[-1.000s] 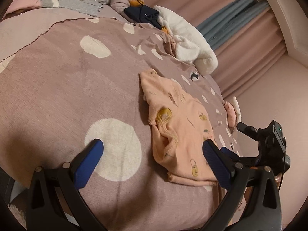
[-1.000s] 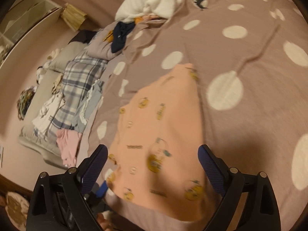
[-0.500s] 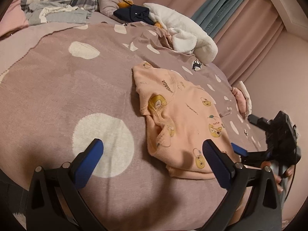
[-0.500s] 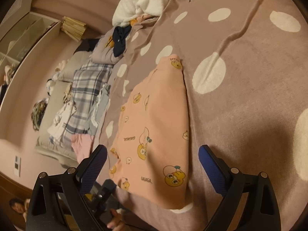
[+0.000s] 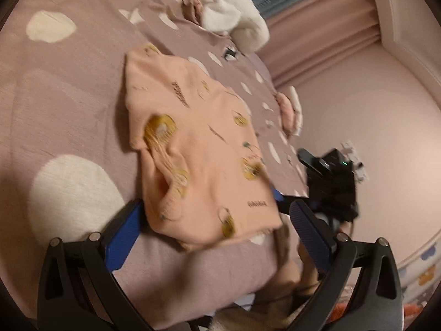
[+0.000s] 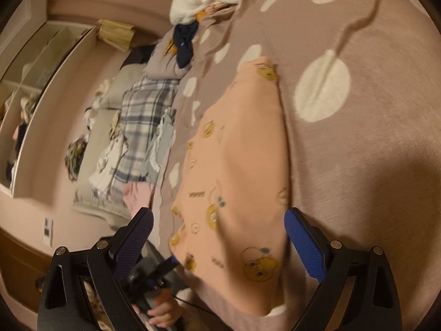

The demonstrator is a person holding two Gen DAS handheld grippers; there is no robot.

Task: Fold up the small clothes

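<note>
On the spotted bedspread (image 5: 69,88) lies a peach top (image 5: 198,149), its lettering blurred; both grippers (image 5: 217,231) (image 6: 219,244) gape wide.

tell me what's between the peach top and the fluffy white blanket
In the left wrist view, only dotted mauve bedspread lies between the peach top and the white blanket.

The left wrist view looks low across the bed's near edge toward the curtains (image 5: 317,30) (blurred). The right wrist view looks from the opposite side toward the shelves (image 6: 41,63). Both sit close above the peach shirt (image 5: 198,149) (image 6: 237,165) and share it.
</note>
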